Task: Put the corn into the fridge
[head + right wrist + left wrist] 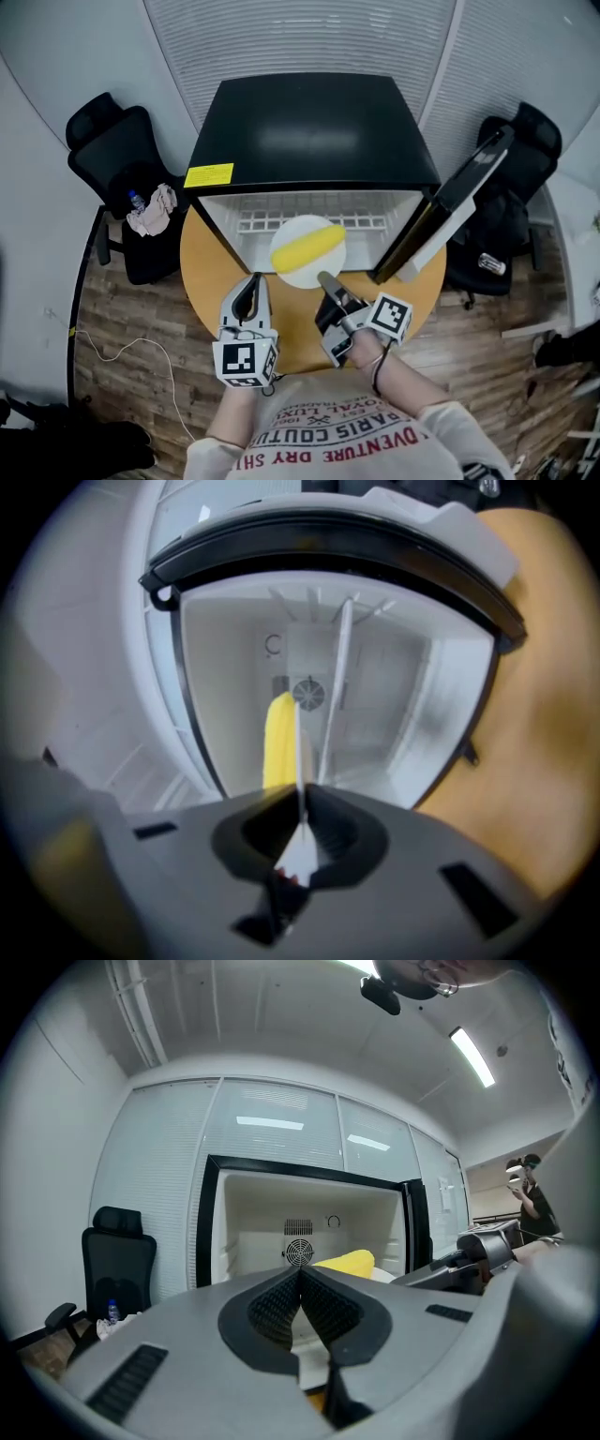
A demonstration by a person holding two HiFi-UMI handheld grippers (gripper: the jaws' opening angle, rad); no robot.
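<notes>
A yellow corn cob [307, 246] lies on a white plate [289, 269] held at the mouth of the open black mini fridge [309, 131]. My right gripper [325, 278] is shut on the plate's near rim. In the right gripper view the plate [298, 752] shows edge-on between the jaws of my right gripper [300, 803], with the corn [278, 742] beside it and the white fridge interior [394, 696] ahead. My left gripper [251, 286] is shut and holds nothing, just left of the plate above the table. In the left gripper view my left gripper [300, 1274] faces the fridge [281, 1213] and the corn [349, 1261].
The fridge stands on a round wooden table [211, 281]; its door [450, 206] swings open to the right. A wire shelf [272, 223] sits inside. Black chairs stand at left [108, 150], with a cloth and a bottle [150, 211], and at right [525, 159].
</notes>
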